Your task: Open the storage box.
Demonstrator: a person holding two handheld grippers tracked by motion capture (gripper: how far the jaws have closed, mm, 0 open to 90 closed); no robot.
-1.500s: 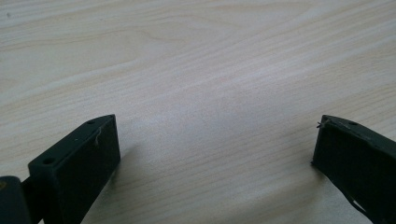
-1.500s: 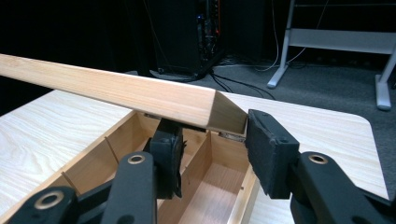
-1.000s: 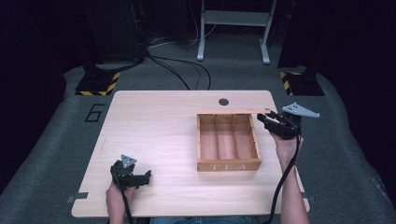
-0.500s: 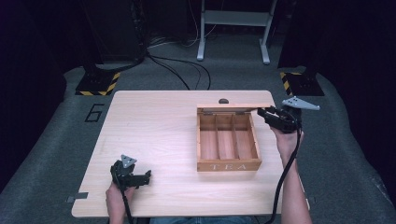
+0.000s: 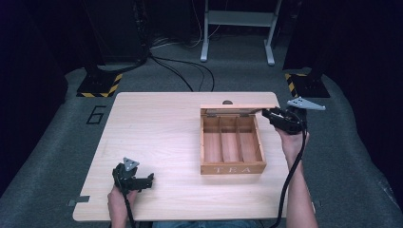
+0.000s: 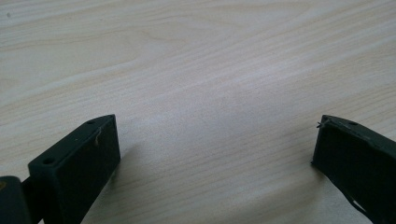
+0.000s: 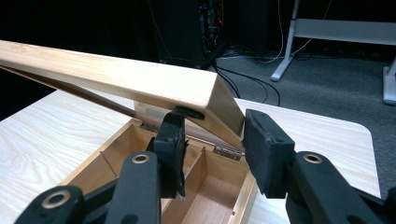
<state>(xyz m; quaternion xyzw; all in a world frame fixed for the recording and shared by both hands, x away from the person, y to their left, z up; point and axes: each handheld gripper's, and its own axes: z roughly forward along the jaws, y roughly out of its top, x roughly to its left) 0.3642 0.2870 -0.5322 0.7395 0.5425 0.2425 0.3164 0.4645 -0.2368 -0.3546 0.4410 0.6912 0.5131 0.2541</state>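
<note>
Meanwhile the right gripper (image 7: 212,140) pinches the half-raised lid (image 7: 116,74) of the tea box (image 5: 232,167); the left gripper (image 6: 217,154) rests wide open, well apart.

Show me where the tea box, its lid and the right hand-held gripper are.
tea box (image 5: 232,168), high view, front wall.
lid (image 7: 116,77), right gripper view, front edge.
right hand-held gripper (image 7: 212,140), right gripper view, between fingertips.

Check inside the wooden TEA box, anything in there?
Wooden TEA box: three bare divided compartments, nothing inside. The raised wooden lid, gripped by the right gripper, hides the back strip.
</note>
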